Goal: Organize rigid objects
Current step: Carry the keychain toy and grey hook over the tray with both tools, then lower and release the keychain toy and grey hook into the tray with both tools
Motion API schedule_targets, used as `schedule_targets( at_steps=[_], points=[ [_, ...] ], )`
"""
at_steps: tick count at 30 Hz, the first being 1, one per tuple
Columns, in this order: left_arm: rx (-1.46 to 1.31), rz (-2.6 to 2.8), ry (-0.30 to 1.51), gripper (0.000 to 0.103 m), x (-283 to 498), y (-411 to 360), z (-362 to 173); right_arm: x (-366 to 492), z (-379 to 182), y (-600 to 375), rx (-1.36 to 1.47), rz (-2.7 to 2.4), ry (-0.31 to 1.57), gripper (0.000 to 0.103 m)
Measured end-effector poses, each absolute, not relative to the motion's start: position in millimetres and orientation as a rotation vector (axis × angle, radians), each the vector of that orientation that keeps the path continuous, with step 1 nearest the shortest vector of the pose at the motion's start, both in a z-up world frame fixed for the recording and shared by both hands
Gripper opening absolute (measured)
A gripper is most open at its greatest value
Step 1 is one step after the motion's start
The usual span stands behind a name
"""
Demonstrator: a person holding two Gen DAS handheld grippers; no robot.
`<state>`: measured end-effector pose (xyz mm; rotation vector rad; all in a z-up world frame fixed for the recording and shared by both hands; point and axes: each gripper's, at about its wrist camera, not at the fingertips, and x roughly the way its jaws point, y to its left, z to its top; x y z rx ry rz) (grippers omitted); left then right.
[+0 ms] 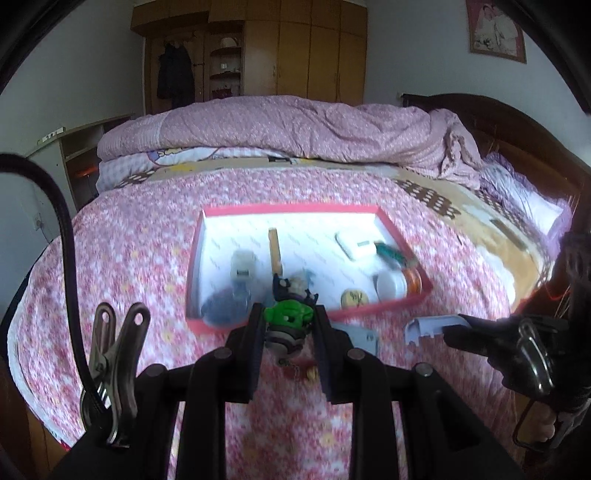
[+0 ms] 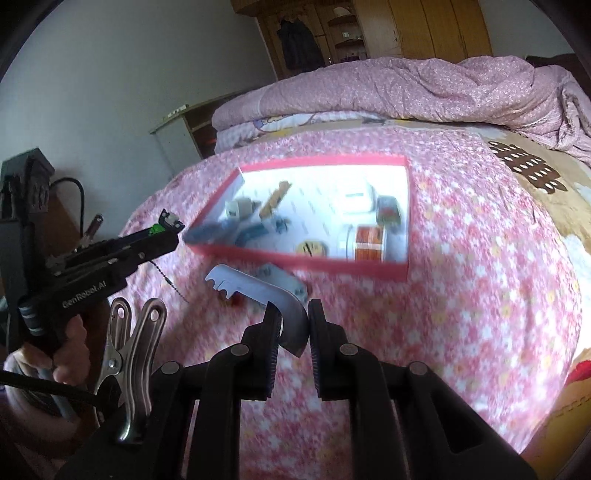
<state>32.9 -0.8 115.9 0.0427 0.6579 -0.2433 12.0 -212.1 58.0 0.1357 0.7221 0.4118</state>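
- Left wrist view: the left gripper (image 1: 289, 325) is grasping a small green-and-grey toy figure (image 1: 289, 320) above the pink floral bedspread (image 1: 147, 258), just short of the shallow red-rimmed white box (image 1: 291, 210); it needs carrying in.
- Right wrist view: the right gripper (image 2: 293, 325) is clenching a curved pale-blue plastic piece (image 2: 258, 291), near the box, likely next to drop.

A home bedroom — quilted bed (image 1: 295, 125), wooden wardrobe (image 1: 303, 48), framed portrait (image 1: 495, 29).

A green toy figure (image 1: 289, 315), a pale lavender plastic piece (image 2: 255, 290), a red-rimmed white box (image 2: 314, 263), a pink floral bedspread (image 1: 147, 229).
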Motion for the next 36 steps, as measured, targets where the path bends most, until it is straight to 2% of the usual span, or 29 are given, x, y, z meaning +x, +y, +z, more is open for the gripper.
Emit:
schedule_targets(
  at_steps=[6, 14, 36],
  points=[
    [0.053, -0.240, 0.635, 0.026, 55.4, -3.7, 135.2, 41.1, 76.9, -215.9, 0.130, 0.385, 0.697, 0.016],
    [0.032, -0.248, 0.656, 0.026, 100.0, -20.1, 135.9, 87.0, 75.9, -221.6, 0.158, 0.345, 0.723, 0.016],
    [0.044, -0.240, 0.753, 0.026, 188.2, -35.5, 88.8, 180.5, 61.7, -218.7, 0.108, 0.237, 0.743, 0.016]
  ],
)
